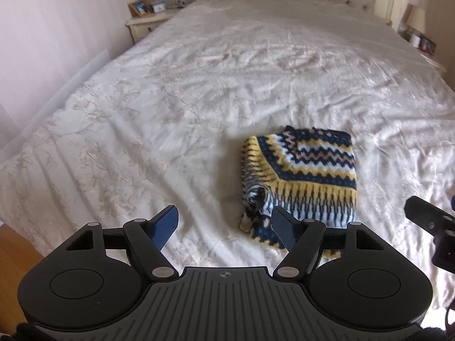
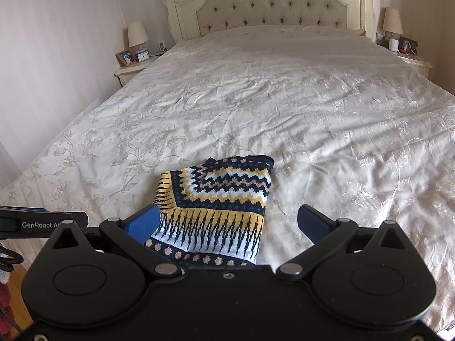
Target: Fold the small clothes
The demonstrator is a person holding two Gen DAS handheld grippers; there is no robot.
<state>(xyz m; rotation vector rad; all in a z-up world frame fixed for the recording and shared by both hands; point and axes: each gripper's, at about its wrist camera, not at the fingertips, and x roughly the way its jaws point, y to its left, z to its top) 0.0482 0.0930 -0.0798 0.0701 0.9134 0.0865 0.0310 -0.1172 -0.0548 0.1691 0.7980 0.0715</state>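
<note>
A small knitted garment (image 1: 301, 176) with navy, yellow, white and tan zigzag bands lies folded into a compact rectangle on the white bedspread (image 1: 170, 99). It also shows in the right wrist view (image 2: 219, 207). My left gripper (image 1: 227, 224) is open and empty, just in front of and to the left of the garment's near left corner. My right gripper (image 2: 230, 221) is open and empty, held over the garment's near edge. Part of the right gripper's body shows at the right edge of the left wrist view (image 1: 429, 221).
The bed has a tufted cream headboard (image 2: 270, 2). Nightstands with lamps stand on both sides, the left nightstand (image 2: 133, 68) and the right nightstand (image 2: 409, 56). Wooden floor (image 1: 17, 247) shows at the bed's near left corner. A pink wall (image 2: 57, 42) runs along the left.
</note>
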